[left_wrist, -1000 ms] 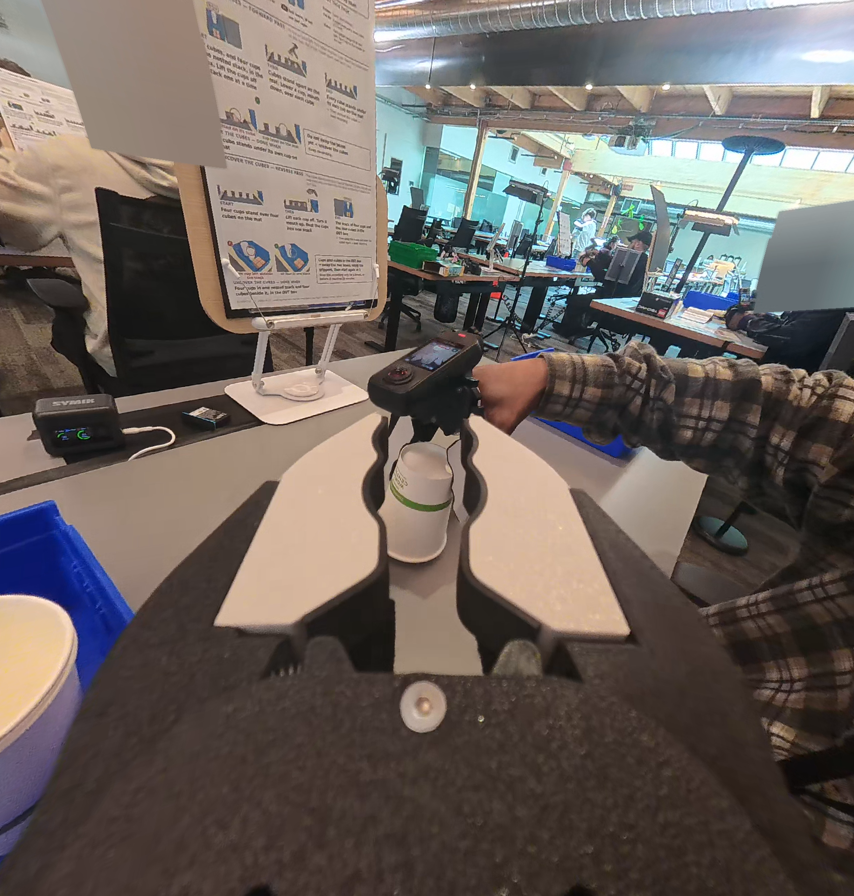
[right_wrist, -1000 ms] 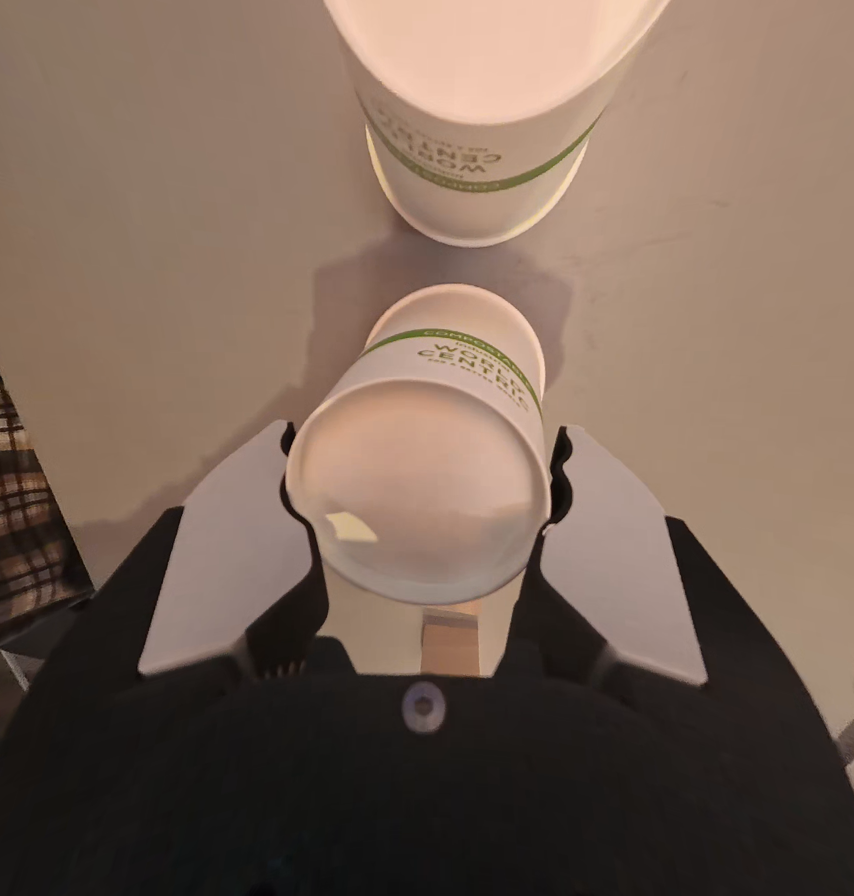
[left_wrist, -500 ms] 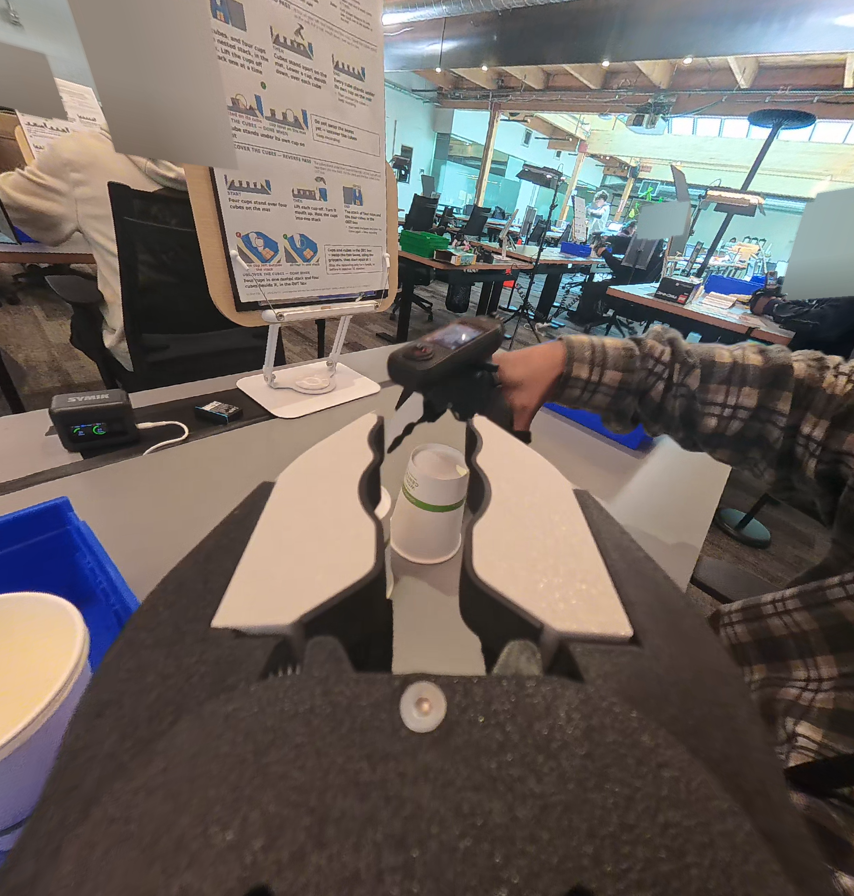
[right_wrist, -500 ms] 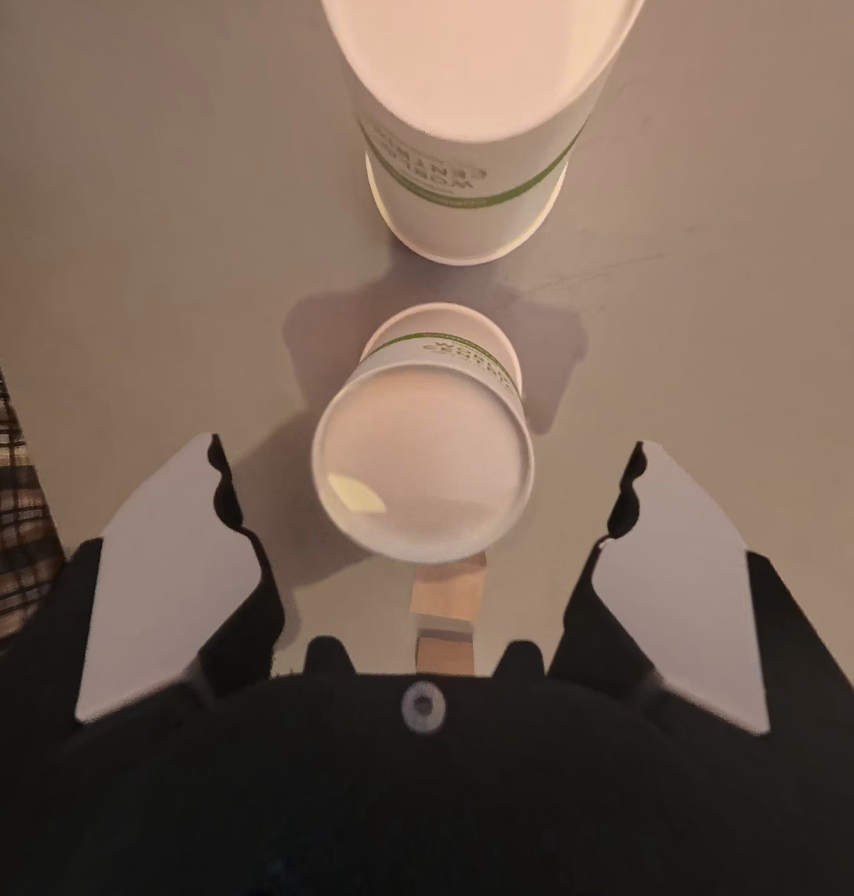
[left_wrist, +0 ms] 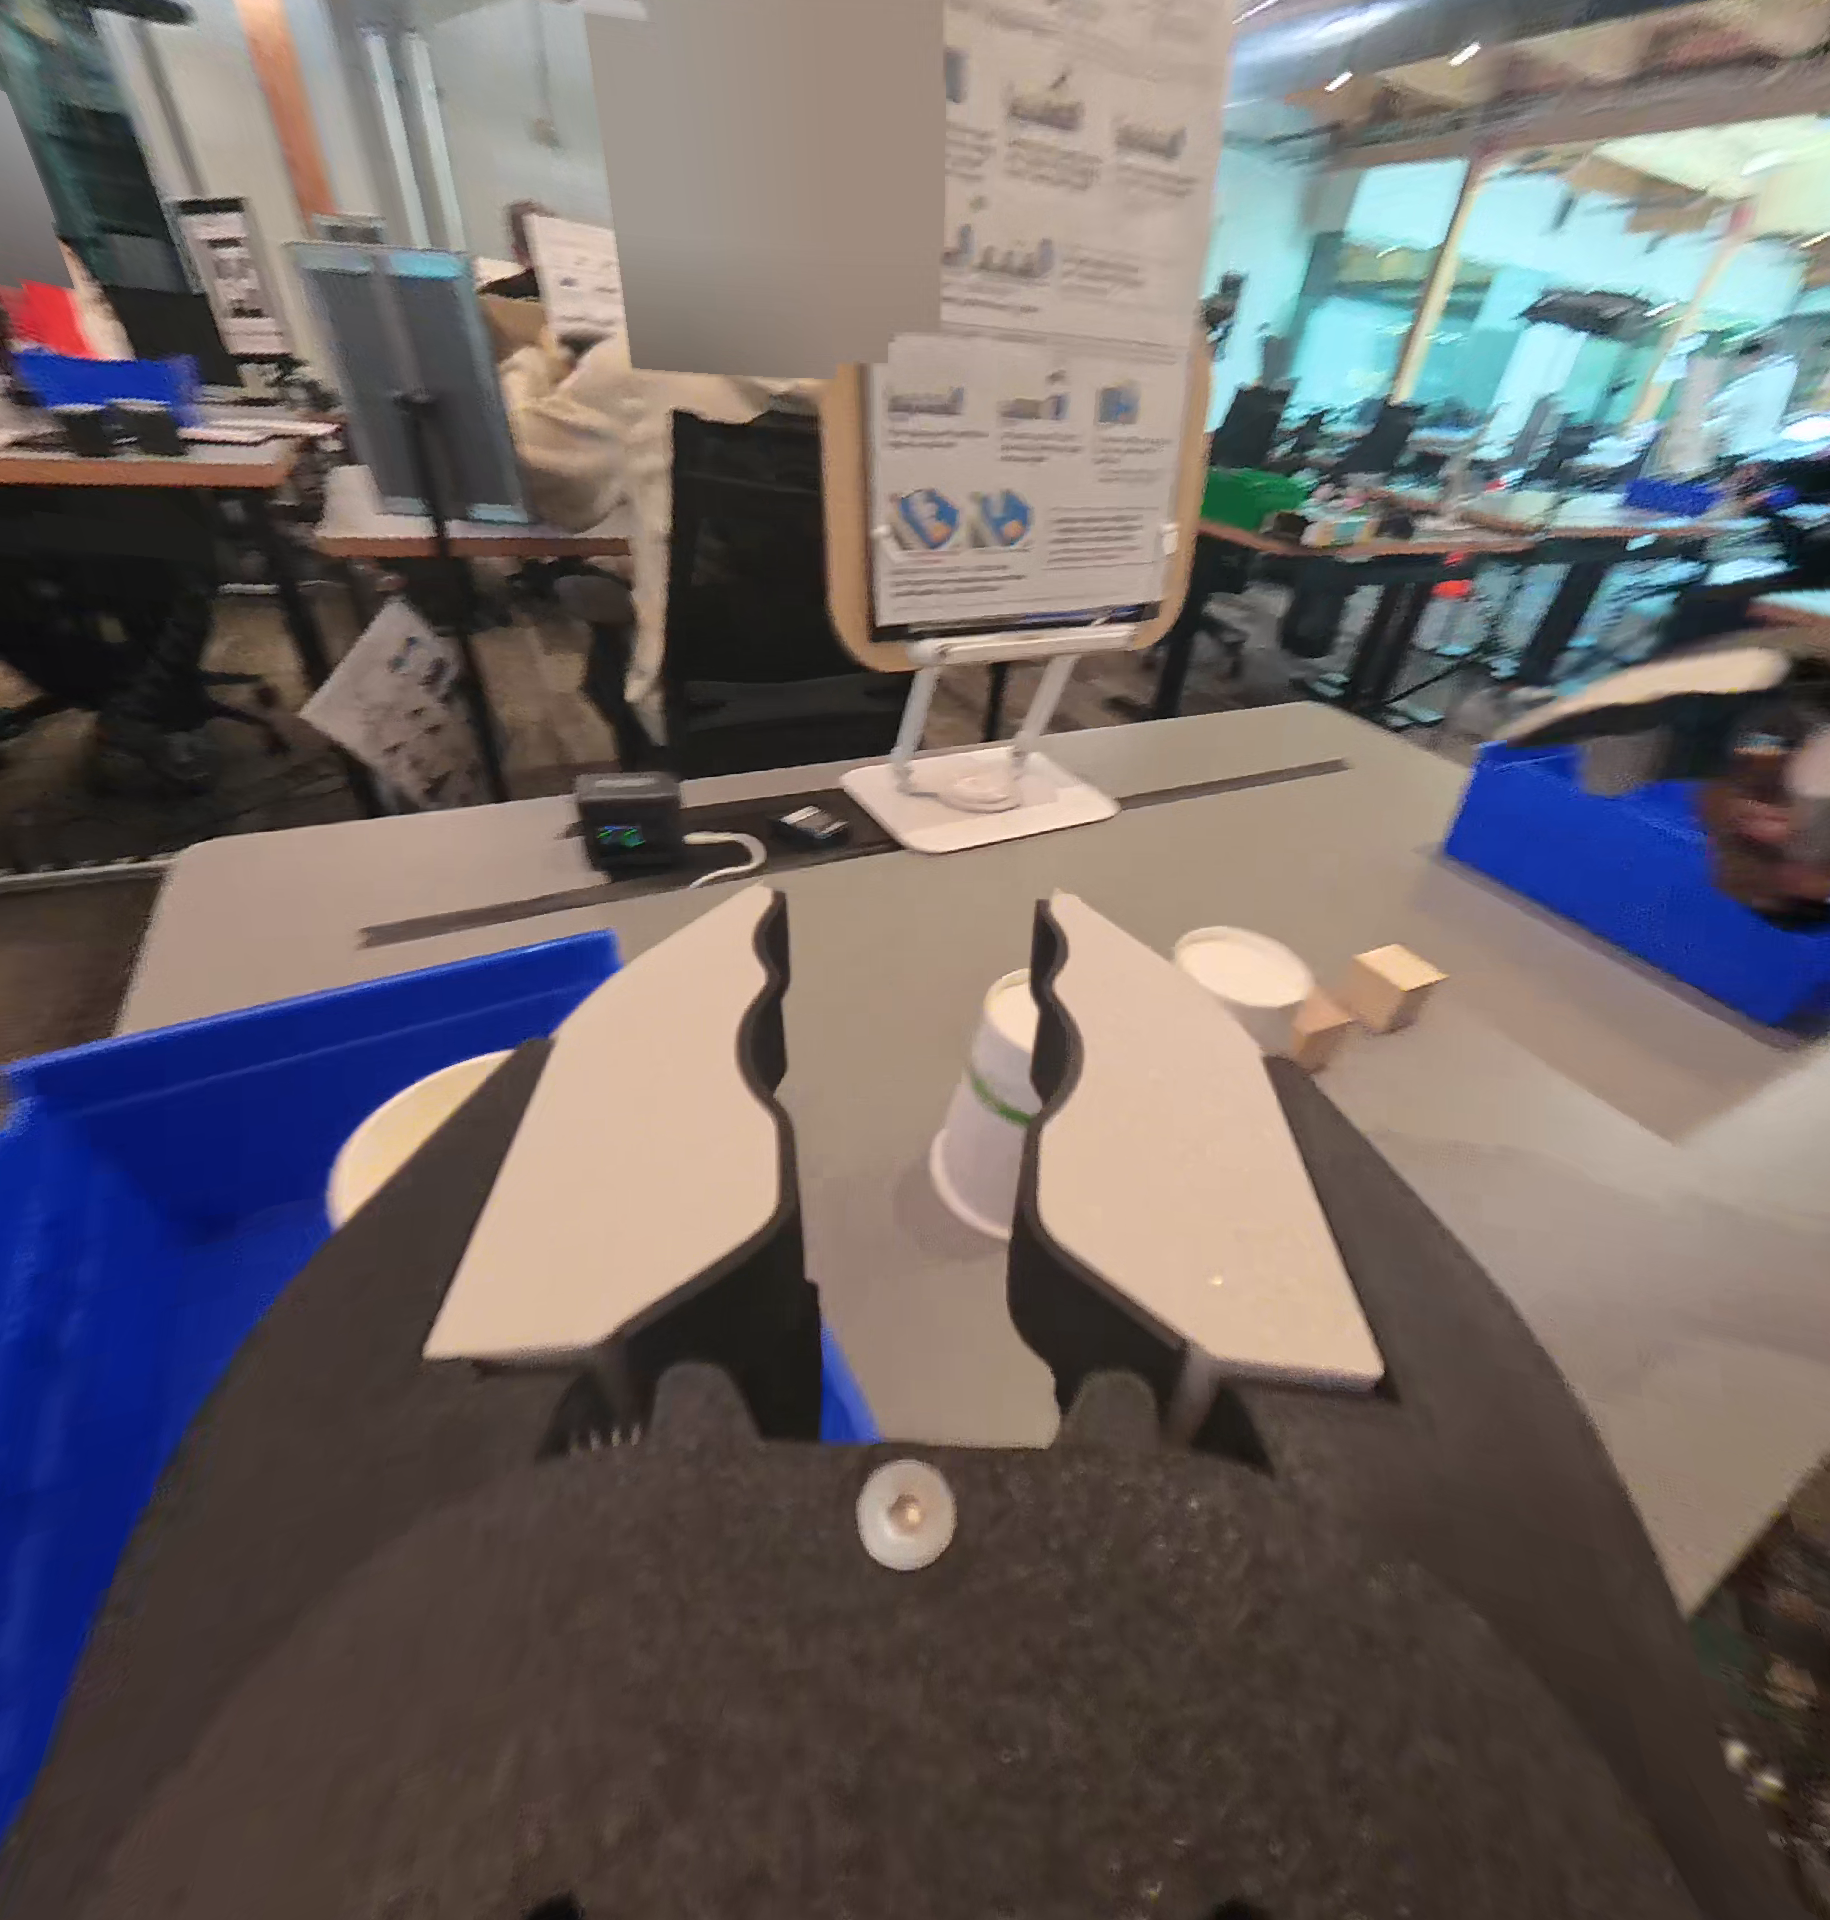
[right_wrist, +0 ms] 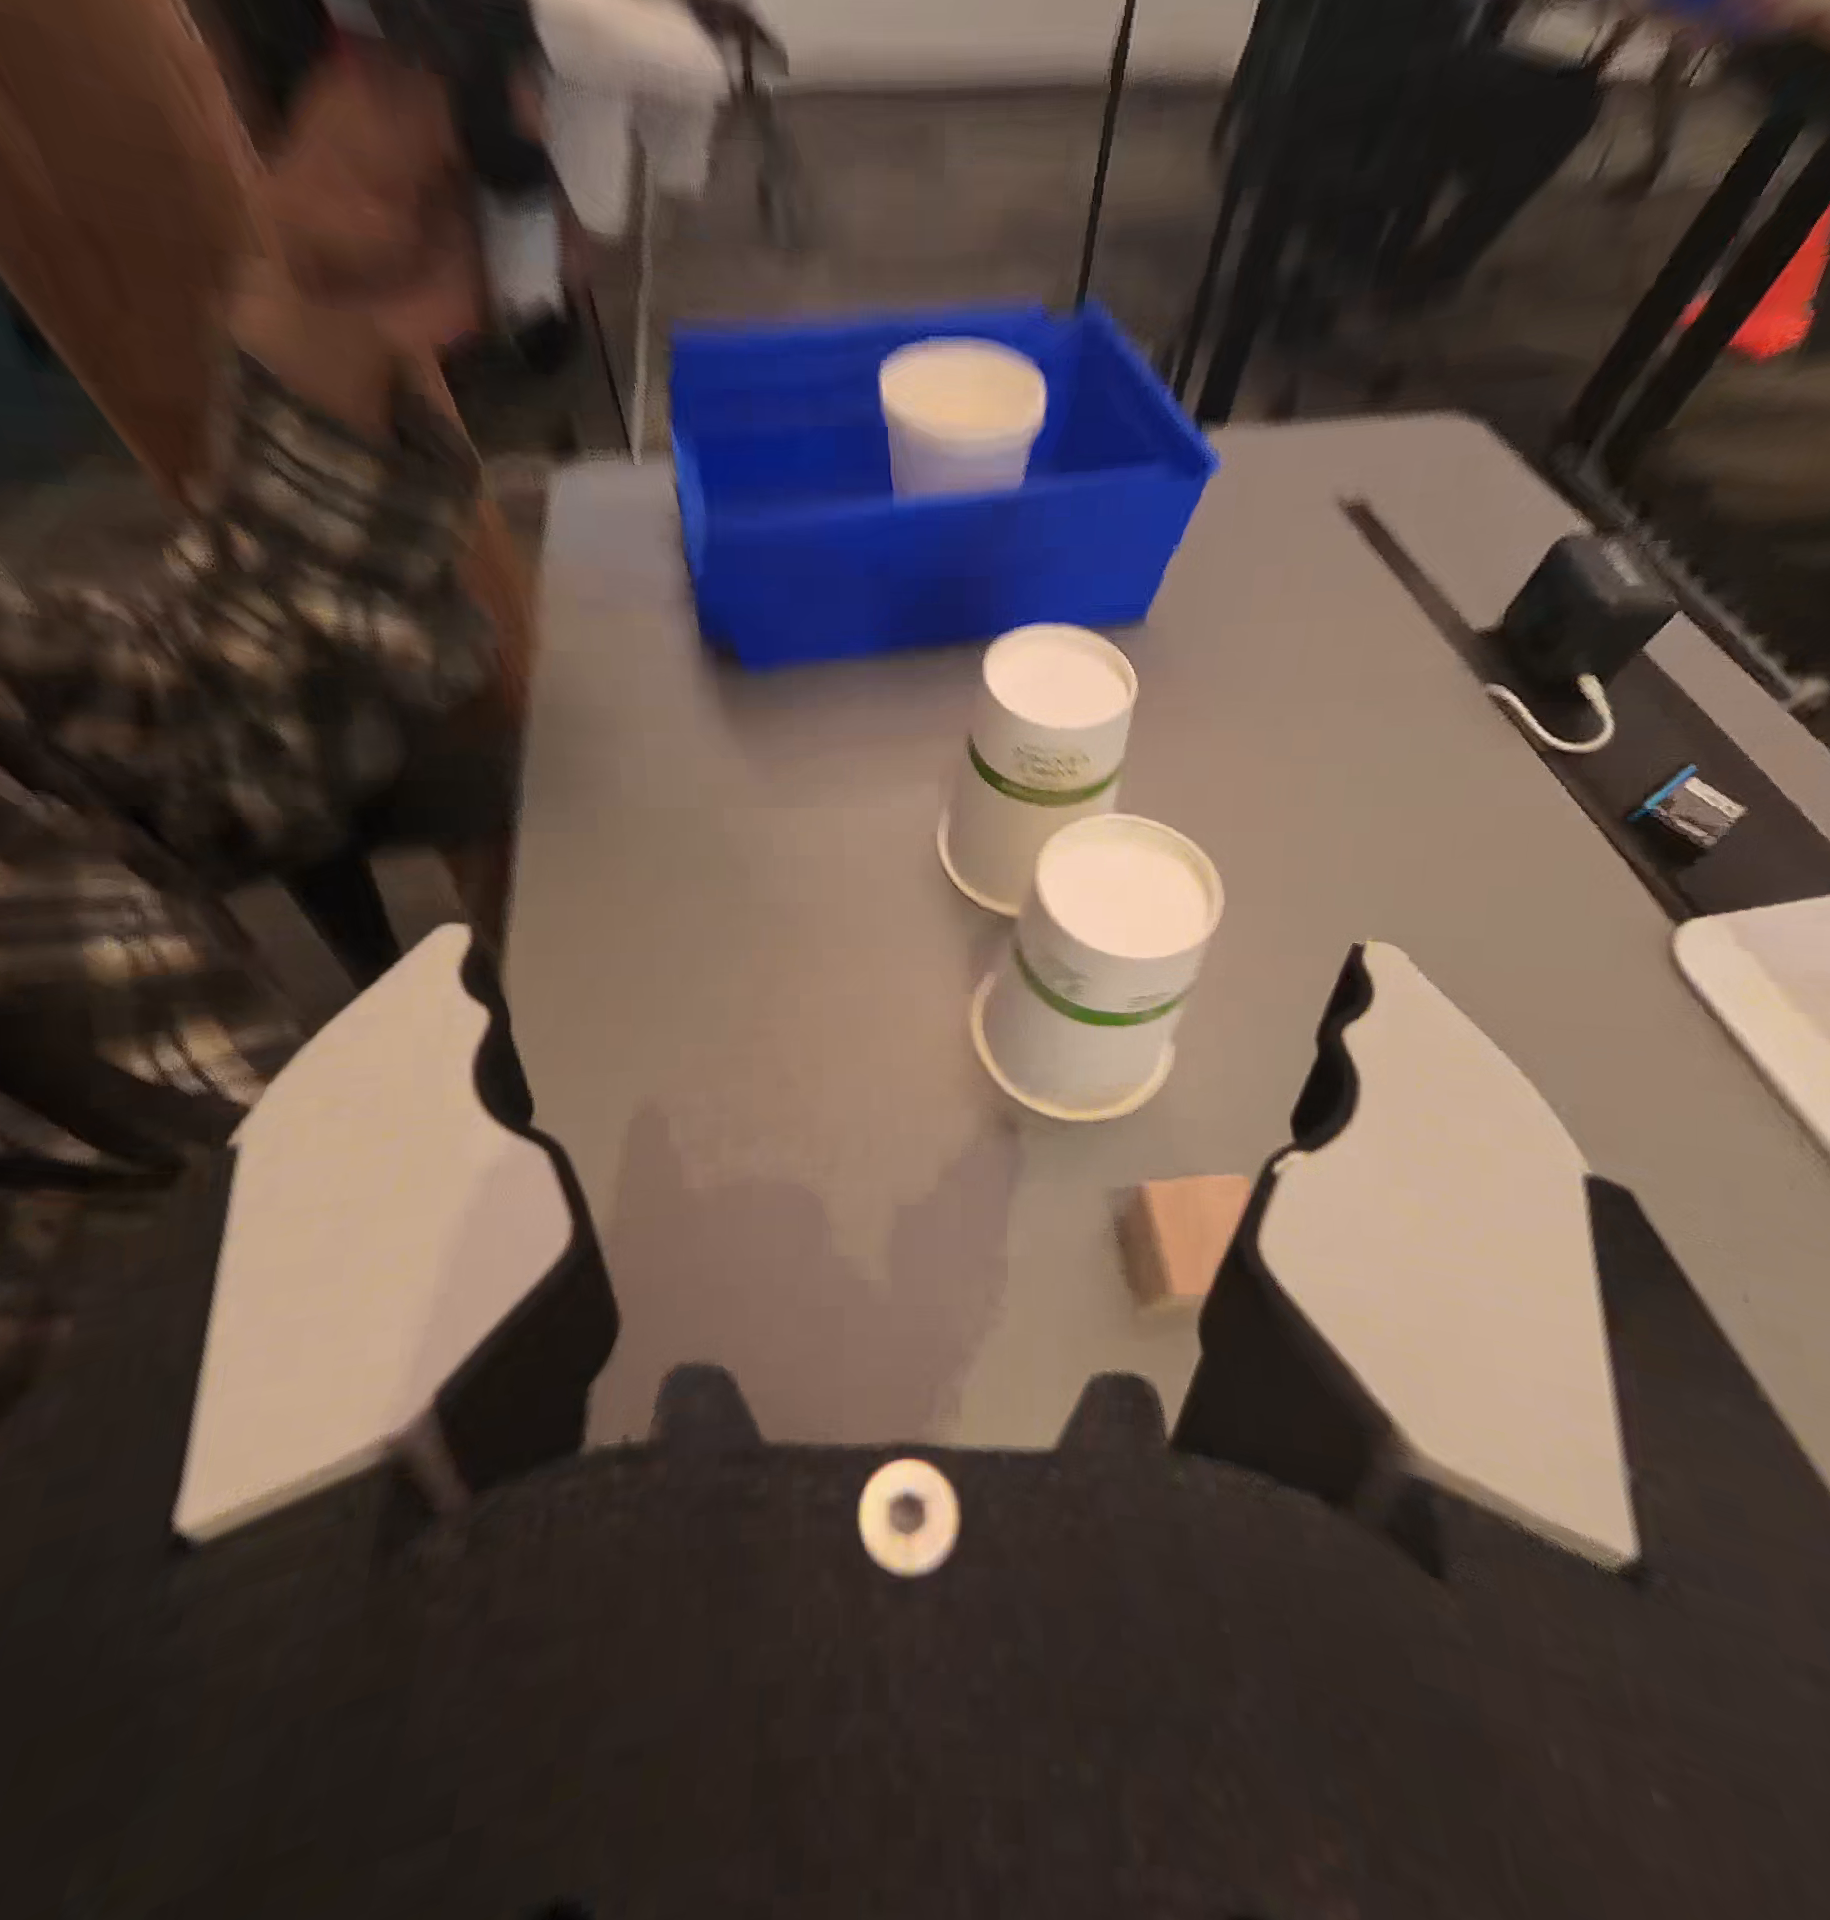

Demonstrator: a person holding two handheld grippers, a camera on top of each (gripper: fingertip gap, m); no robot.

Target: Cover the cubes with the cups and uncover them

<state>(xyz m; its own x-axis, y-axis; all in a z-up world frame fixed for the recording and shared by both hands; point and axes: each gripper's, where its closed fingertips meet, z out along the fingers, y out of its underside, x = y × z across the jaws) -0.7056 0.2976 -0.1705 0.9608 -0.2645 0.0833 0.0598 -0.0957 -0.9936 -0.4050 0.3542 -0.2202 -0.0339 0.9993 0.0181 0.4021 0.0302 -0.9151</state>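
Two white paper cups with green bands stand upside down on the grey table (right_wrist: 765, 935): a near one (right_wrist: 1098, 966) and a far one (right_wrist: 1041, 758). My right gripper (right_wrist: 911, 966) is open wide and empty, hovering above and short of the near cup. A wooden cube (right_wrist: 1186, 1247) lies uncovered beside its right finger. In the left wrist view the two cups (left_wrist: 989, 1101) (left_wrist: 1243, 977) stand ahead, with two wooden cubes (left_wrist: 1394, 982) (left_wrist: 1321, 1029) to the right of them. My left gripper (left_wrist: 900, 914) is open and empty, over the table next to the bin.
A blue bin (right_wrist: 942, 561) holding an upright cup (right_wrist: 958, 431) stands at the table's far end; it shows at the left (left_wrist: 163, 1143) in the left wrist view. Another blue bin (left_wrist: 1638, 914) is on the right. A black device (right_wrist: 1581, 613), a paper stand (left_wrist: 978, 800) and a plaid sleeve (right_wrist: 215, 644) border the table.
My right gripper opened and let go of the upside-down cup, then drew up and back from it. My left gripper swung left and back, so the cups now sit to its right.
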